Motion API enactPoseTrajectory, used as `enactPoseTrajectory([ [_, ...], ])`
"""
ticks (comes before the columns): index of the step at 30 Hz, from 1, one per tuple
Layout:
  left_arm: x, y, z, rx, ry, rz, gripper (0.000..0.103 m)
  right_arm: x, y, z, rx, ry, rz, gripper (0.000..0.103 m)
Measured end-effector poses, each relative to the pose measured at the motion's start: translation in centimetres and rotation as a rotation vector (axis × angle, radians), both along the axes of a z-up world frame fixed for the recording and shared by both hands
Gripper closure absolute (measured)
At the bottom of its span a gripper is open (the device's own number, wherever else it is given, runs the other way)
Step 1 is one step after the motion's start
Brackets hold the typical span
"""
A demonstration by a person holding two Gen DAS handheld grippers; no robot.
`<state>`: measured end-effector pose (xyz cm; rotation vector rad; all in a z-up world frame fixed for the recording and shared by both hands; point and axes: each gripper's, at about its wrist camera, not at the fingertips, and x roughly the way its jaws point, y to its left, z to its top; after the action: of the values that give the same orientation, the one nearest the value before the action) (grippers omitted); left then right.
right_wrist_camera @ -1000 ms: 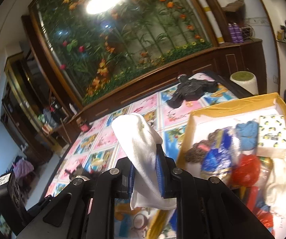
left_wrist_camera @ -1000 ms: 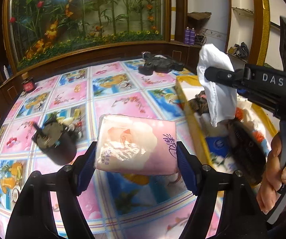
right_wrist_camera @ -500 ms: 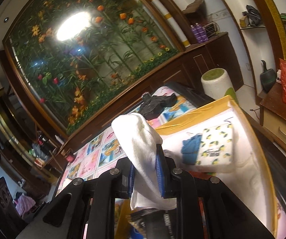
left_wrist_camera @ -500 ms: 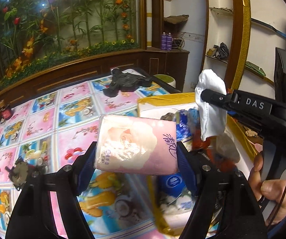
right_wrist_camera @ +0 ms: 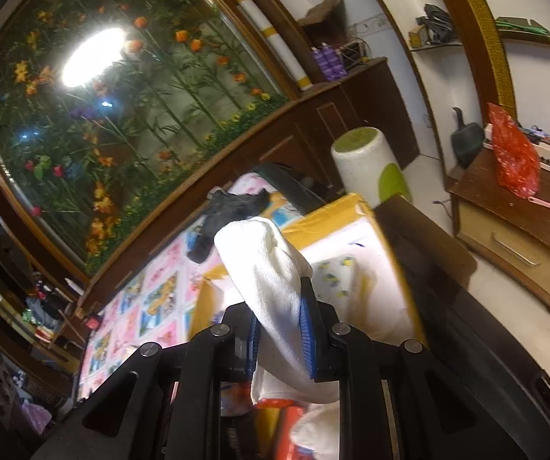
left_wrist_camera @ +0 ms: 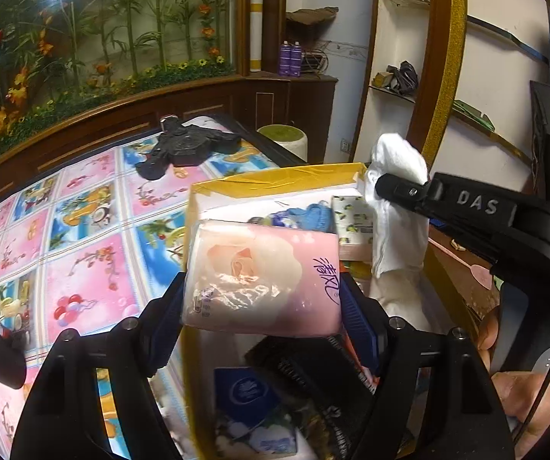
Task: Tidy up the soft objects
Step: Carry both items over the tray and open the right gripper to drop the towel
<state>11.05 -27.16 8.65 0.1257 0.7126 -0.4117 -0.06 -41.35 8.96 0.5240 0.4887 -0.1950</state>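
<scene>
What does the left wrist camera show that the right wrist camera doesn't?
Only the left wrist view: the left claw shut on a pink tissue pack, and a blue packet in the box.
Only the right wrist view: a red bag on a side cabinet.
Both: the right claw shut on a white cloth, and the yellow-rimmed box.

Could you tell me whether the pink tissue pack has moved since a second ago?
Yes. The pink tissue pack went from above the tablecloth rightward to over the box.
</scene>
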Motion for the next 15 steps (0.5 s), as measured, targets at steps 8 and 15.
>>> enactPoseTrajectory([
  [8,0.7,-2.0,-1.3,0.038,0.029,-0.021,0.029,2.8,2.9,0.7,-0.006,0.178,0.049,0.083],
  [15,1.4,-2.0,-2.8,0.045,0.08,-0.015,0.029,3.8,3.7,1.6,0.037,0.2,0.11,0.082],
])
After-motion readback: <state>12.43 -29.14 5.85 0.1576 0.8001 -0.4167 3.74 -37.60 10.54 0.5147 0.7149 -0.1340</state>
